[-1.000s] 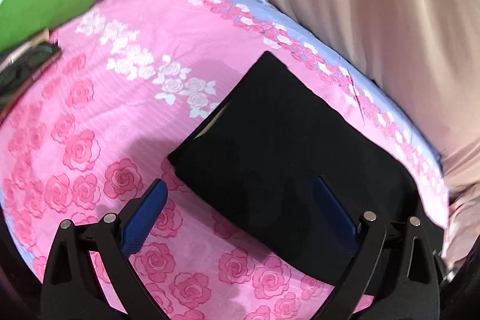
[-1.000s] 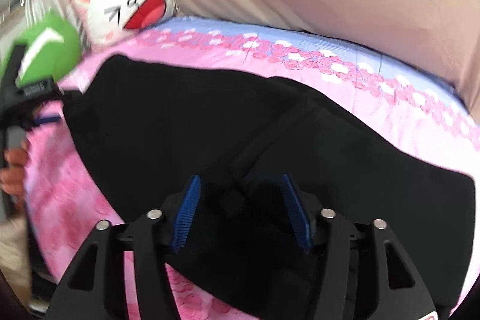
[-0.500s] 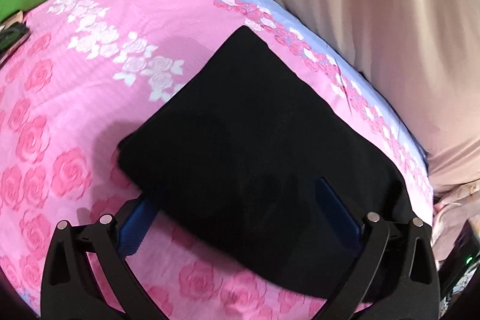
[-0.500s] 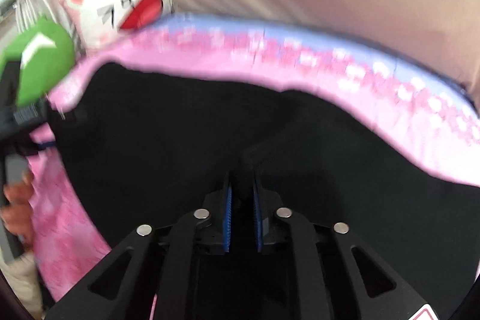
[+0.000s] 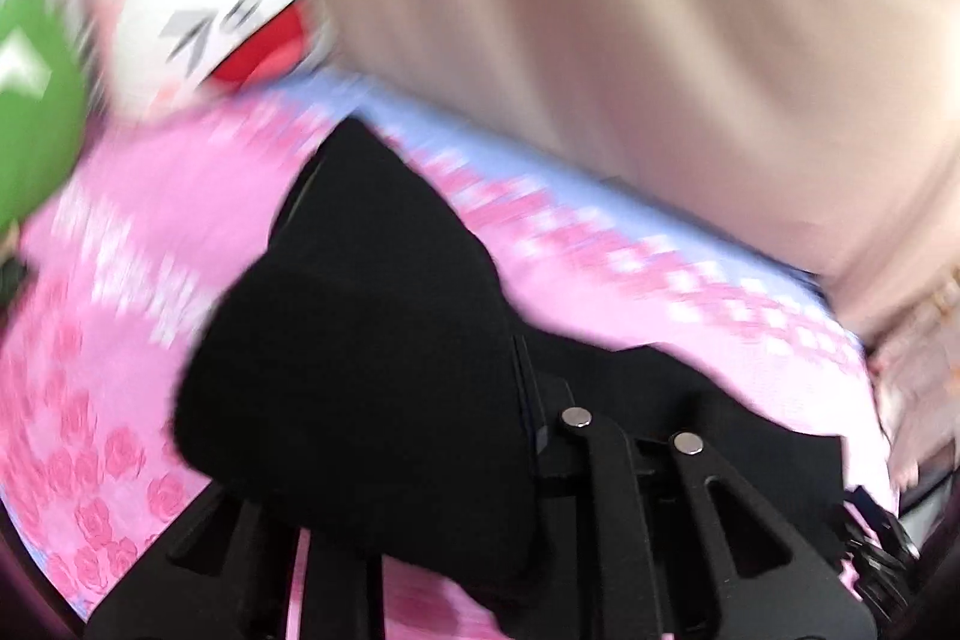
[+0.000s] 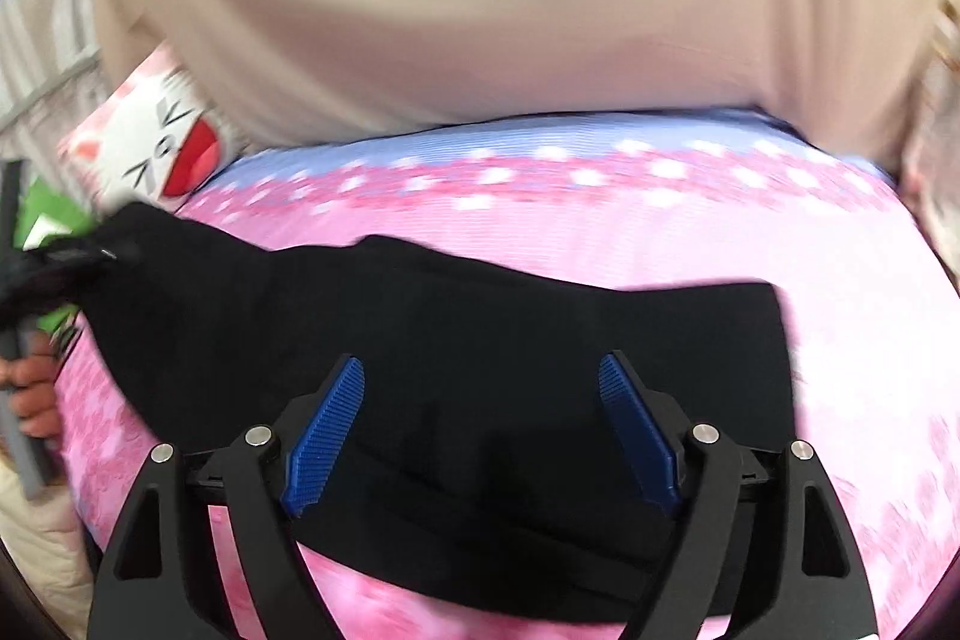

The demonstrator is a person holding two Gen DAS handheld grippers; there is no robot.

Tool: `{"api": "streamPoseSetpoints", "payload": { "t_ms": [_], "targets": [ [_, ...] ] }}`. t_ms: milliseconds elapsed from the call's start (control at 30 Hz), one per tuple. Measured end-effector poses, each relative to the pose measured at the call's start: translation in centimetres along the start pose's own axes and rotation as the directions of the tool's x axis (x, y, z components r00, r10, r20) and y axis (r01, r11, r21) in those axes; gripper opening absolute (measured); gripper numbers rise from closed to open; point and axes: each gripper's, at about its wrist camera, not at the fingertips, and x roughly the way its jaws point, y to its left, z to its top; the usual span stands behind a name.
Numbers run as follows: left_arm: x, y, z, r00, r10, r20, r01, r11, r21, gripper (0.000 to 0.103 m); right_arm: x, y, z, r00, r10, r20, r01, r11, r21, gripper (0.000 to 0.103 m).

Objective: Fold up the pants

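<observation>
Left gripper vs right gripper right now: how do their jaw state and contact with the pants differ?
The left gripper has its jaws closing on a lifted end of the black pants, which drapes over and hides its fingers; the right gripper is opening, its blue pads standing wide and gripping nothing. The left holds cloth raised off the pink bedsheet; the right only hovers over pants lying flat. Both point at the same garment.

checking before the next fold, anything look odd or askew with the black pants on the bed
One end of the black fabric pants is lifted off the pink rose-print bedsheet, bunched in the closing left tongs. The rest lies flat, with the right tongs opening above it. Nothing looks damaged.
</observation>
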Motion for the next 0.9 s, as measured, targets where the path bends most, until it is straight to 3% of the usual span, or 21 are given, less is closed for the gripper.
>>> {"api": "streamPoseSetpoints", "payload": {
  "t_ms": [133, 300, 400, 467, 600, 667, 700, 733, 800, 900],
  "targets": [
    [-3.5, -9.2, 0.5, 0.989, -0.145, 0.026, 0.138, 0.975, 0.174, 0.019, -1.8, -4.8, -0.6, 0.999, -0.046, 0.018, 0.044, 0.994, 0.1, 0.079],
    [-3.9, -20.7, -2.8, 0.961, -0.27, -0.062, 0.274, 0.892, 0.359, 0.019, -4.3, -9.7, -2.2, 0.997, -0.059, 0.054, 0.046, 0.974, 0.221, 0.079],
    [-1.7, -25.9, -6.9, 0.948, -0.271, -0.166, 0.317, 0.853, 0.415, 0.02, -5.7, -11.6, -3.2, 0.994, -0.092, 0.063, 0.074, 0.967, 0.243, 0.079],
    [0.8, -28.6, -10.4, 0.952, -0.208, -0.224, 0.291, 0.842, 0.454, 0.021, -6.8, -12.9, -3.9, 0.991, -0.115, 0.067, 0.095, 0.964, 0.25, 0.079],
    [4.9, -30.8, -15.9, 0.947, -0.073, -0.313, 0.238, 0.814, 0.53, 0.032, -8.1, -14.9, -4.6, 0.989, -0.127, 0.073, 0.102, 0.954, 0.281, 0.079],
    [3.5, -29.9, -16.9, 0.946, -0.091, -0.31, 0.252, 0.81, 0.529, 0.053, -8.7, -15.5, -4.8, 0.99, -0.119, 0.074, 0.093, 0.953, 0.288, 0.08],
    [2.3, -29.3, -16.7, 0.945, -0.123, -0.302, 0.272, 0.81, 0.519, 0.077, -9.0, -15.7, -4.8, 0.992, -0.097, 0.075, 0.071, 0.955, 0.29, 0.08],
    [0.7, -28.6, -16.2, 0.947, -0.162, -0.278, 0.288, 0.811, 0.509, 0.092, -8.9, -15.9, -4.5, 0.995, -0.068, 0.079, 0.043, 0.956, 0.291, 0.08],
    [-1.9, -26.9, -15.4, 0.954, -0.191, -0.23, 0.285, 0.812, 0.51, 0.093, -8.7, -15.8, -4.0, 0.995, 0.036, 0.093, -0.063, 0.952, 0.3, 0.08],
    [-4.1, -24.6, -13.7, 0.968, -0.186, -0.168, 0.246, 0.831, 0.5, 0.095, -7.1, -15.0, -3.2, 0.974, 0.211, 0.085, -0.228, 0.918, 0.324, 0.08]
  ]
}}
